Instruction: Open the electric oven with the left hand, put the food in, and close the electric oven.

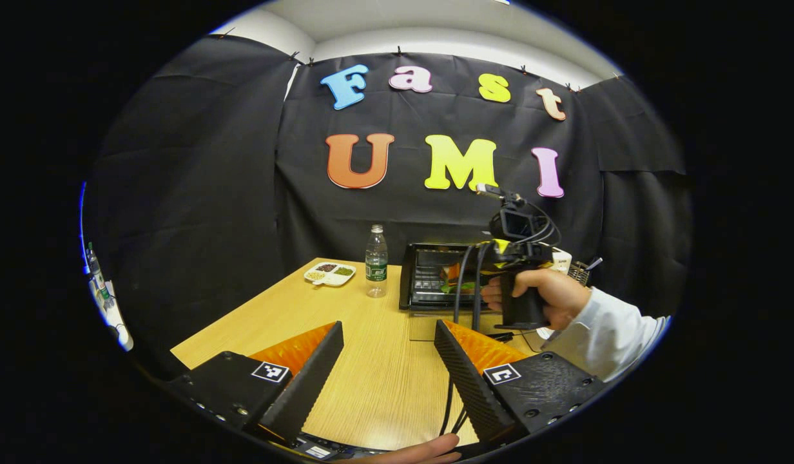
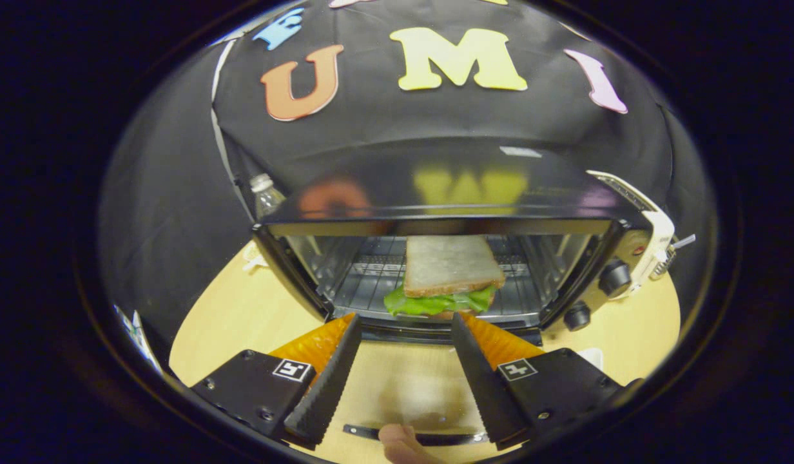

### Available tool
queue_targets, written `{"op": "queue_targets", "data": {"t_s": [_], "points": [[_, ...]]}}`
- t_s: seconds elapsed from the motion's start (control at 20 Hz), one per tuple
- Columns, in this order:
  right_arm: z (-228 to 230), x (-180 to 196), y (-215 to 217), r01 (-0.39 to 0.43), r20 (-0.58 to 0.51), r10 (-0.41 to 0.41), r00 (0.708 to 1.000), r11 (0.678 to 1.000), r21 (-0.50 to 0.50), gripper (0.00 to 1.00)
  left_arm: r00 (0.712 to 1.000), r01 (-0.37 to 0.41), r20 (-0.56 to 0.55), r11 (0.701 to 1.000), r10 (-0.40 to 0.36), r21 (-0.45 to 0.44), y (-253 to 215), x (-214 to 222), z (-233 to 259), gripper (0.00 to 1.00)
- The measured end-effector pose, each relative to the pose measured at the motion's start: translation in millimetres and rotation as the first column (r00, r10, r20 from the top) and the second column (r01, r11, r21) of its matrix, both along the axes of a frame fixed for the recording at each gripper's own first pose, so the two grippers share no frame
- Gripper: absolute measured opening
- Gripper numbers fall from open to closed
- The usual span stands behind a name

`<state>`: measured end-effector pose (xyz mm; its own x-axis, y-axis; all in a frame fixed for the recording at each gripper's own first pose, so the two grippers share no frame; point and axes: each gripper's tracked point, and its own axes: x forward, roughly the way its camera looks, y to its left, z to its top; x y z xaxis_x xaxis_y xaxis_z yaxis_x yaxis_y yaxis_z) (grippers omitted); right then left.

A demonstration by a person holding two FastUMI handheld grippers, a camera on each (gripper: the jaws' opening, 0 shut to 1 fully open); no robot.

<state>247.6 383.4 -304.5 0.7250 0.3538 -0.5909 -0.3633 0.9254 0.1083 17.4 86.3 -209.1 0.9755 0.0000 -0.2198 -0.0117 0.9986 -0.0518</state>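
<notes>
Landmark: electric oven, standing on the wooden bench w/ its door dropped open toward the near edge.

Left gripper view, left to right:
- White divided dish w/ small heaps of food in its compartments, well left of the oven, near the bench's far edge.
- Clear water bottle, upright, just left of the oven, between dish and oven.
- Left tongs, well back from the oven front over bare bench. Fingers spread wide, nothing between them.
- Oven cavity visible; something green and orange sits inside, too small to resolve here.
- Right tongs body, held by a hand in a white sleeve, at the oven's front right. Black cables hang from it across the oven front. Its fingers are hidden from this side.

Right gripper view, left to right:
- Bottle top shows just past the oven's left rear corner.
- Sandwich, i.e. the food: sliced bread over green lettuce, resting on the wire rack inside the oven, approx. mid-width.
- Right tongs, directly in front of the oven opening, above the lowered door. Fingers apart, holding nothing, clear of the sandwich.
- Two black knobs on the oven's right-hand panel.
</notes>
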Motion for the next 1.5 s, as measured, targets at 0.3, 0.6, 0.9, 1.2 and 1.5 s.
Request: {"op": "queue_targets", "data": {"t_s": [0.3,0.6,0.9,1.2,1.5], "points": [[74.7,-39.3,-51.3,-0.012,0.199,0.002,0.98,0.999,0.047,0.9,0.999,-0.021,0.036,1.0,0.021,-0.006,-2.3,18.1,19.0,0.94],[152.7,-85.6,-132.7,0.034,0.378,-0.061,0.924,0.996,0.077,0.9,1.0,0.0,-0.008,1.0,-0.001,-0.021,-30.4,53.7,0.8,0.94],[208.6,-119.3,-212.6,0.134,0.462,-0.176,0.869,0.983,0.122,0.9,0.99,0.092,-0.1,0.995,-0.095,-0.036,-89.7,90.8,-39.0,0.94],[247.7,-158.9,-268.5,0.196,0.548,-0.237,0.802,0.972,0.133,0.9,0.952,0.167,-0.252,0.985,-0.173,-0.042,-147.6,103.9,-96.0,0.94],[265.2,-189.9,-310.1,0.293,0.655,-0.286,0.7,0.951,0.102,0.91,0.896,0.204,-0.399,0.979,-0.196,-0.021,-182.8,104.6,-152.4,0.94]]}}
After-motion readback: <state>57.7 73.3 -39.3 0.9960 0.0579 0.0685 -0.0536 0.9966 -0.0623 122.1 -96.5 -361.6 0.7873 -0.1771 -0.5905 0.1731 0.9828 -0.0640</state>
